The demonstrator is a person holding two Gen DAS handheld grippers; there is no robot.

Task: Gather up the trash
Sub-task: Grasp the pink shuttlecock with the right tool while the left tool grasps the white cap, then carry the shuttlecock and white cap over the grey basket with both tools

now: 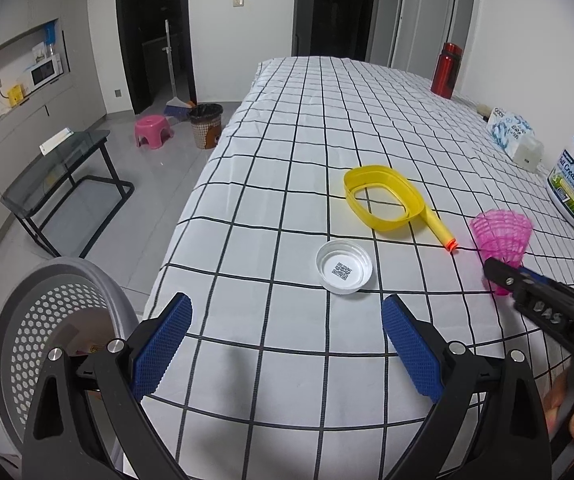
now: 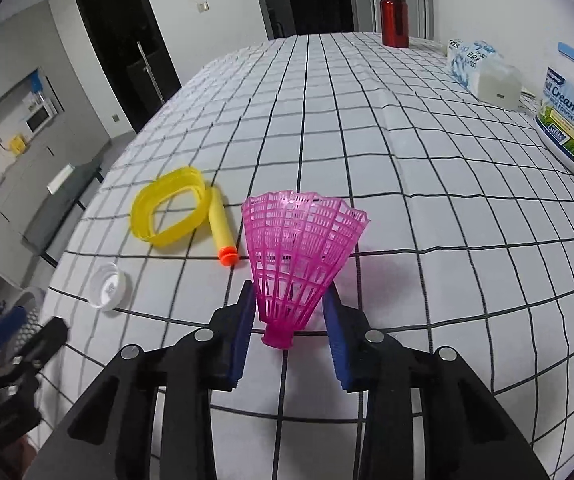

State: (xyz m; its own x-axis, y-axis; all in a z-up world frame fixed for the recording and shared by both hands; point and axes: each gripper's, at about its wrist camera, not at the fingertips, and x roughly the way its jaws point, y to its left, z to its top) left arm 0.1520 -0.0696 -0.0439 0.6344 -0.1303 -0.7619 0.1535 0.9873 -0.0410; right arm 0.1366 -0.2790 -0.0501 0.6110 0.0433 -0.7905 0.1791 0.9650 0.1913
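Pink mesh shuttlecock [image 1: 501, 236] sits at the table's right edge from your left tool [image 1: 283, 344], jaws wide and empty above a white cap [image 1: 344, 266]. Your right tool [image 2: 289, 312] pinches the shuttlecock's narrow base; that springy lattice could flex and slip out as you lift.

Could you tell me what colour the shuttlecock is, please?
Pink shuttlecock, clearest in the right wrist view.

Right gripper [image 2: 289, 316] clamping pink shuttlecock [image 2: 299, 256], yellow ring [image 2: 169, 212], foam dart [image 2: 221, 232] beside
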